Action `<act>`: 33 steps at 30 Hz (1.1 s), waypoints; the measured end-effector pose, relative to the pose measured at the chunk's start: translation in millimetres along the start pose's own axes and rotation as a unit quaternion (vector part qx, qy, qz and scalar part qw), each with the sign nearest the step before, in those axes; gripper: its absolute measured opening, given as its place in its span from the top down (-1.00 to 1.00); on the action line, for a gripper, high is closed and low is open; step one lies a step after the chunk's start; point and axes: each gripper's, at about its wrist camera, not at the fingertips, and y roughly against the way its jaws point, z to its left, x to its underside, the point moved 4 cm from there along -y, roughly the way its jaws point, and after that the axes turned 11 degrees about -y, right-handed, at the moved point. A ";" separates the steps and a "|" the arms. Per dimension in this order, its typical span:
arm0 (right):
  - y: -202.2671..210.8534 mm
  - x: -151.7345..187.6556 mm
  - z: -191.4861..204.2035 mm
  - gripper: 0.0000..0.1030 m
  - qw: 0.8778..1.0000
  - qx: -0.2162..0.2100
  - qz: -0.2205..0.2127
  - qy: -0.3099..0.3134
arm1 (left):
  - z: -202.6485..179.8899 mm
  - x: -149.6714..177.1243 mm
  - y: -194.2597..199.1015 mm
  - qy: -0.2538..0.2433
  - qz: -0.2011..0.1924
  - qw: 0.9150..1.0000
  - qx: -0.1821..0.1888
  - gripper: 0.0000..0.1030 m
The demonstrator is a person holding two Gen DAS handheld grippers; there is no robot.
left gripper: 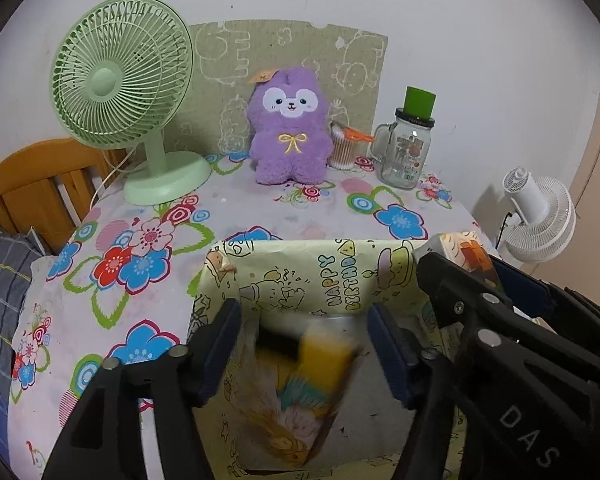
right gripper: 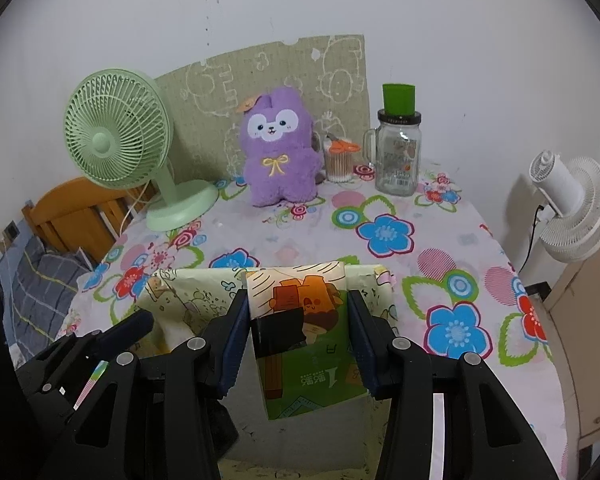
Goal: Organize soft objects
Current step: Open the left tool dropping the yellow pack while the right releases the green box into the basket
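Note:
A yellow cartoon-print box [left gripper: 300, 276] stands open at the table's near edge and shows in the right wrist view [right gripper: 180, 296] too. My left gripper [left gripper: 304, 344] is open above the box; a blurred tissue pack [left gripper: 312, 364] lies below, between its fingers, inside the box. My right gripper [right gripper: 298, 336] is shut on a green and cream tissue pack [right gripper: 300, 320], held over the box's right side; that pack also shows in the left wrist view [left gripper: 468, 256]. A purple plush toy [left gripper: 288, 128] sits upright at the back of the table.
A green desk fan [left gripper: 120, 92] stands back left. A cotton swab jar [left gripper: 342, 148] and a glass mug jar with green cap [left gripper: 408, 148] stand back right. A white fan [right gripper: 572, 208] stands off the table's right. A wooden bed frame [left gripper: 40, 188] is left.

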 end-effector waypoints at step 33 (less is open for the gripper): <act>42.4 6.5 7.6 -0.96 0.999 0.006 -0.036 0.012 | -8.4 6.2 44.4 -0.016 -0.031 0.999 -0.014 -0.97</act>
